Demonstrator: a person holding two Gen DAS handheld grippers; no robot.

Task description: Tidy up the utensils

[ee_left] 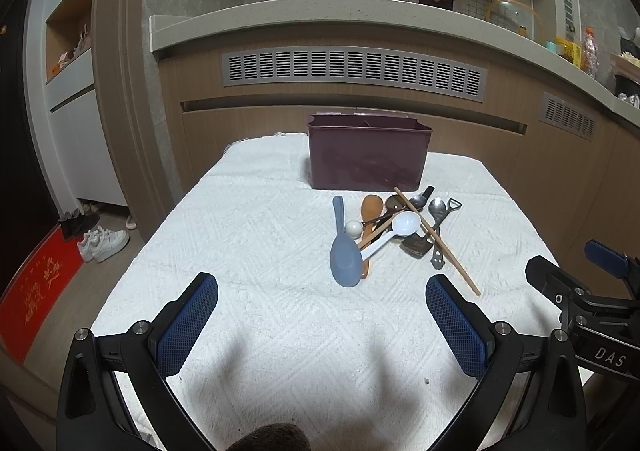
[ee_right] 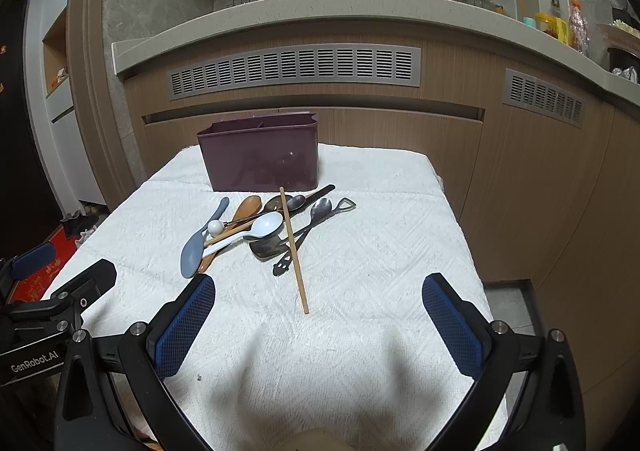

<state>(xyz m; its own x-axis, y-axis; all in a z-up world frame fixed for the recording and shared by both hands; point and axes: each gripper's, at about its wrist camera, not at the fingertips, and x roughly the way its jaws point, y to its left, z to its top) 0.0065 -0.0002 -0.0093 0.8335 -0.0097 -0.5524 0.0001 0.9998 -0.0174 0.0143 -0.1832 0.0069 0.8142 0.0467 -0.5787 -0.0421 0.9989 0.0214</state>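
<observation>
Left wrist view showed the left tongs spread wide with nothing between the blue pads, hovering over the white-clothed surface. One maroon holder stood at 12 o'clock near the far edge, with a divider visible inside. Just in front of it lay one heap of utensils: one blue rice paddle at the heap's 9 o'clock, one wooden spoon, one white ladle, one small white ball-ended piece, one chopstick laid across the pile, at least two metal spoons and a dark scoop, overlapping so the count was uncertain. Right wrist view showed the right tongs equally wide apart and holding nothing, with the chopstick at 12 o'clock. A wooden cabinet with one long vent stood behind.
</observation>
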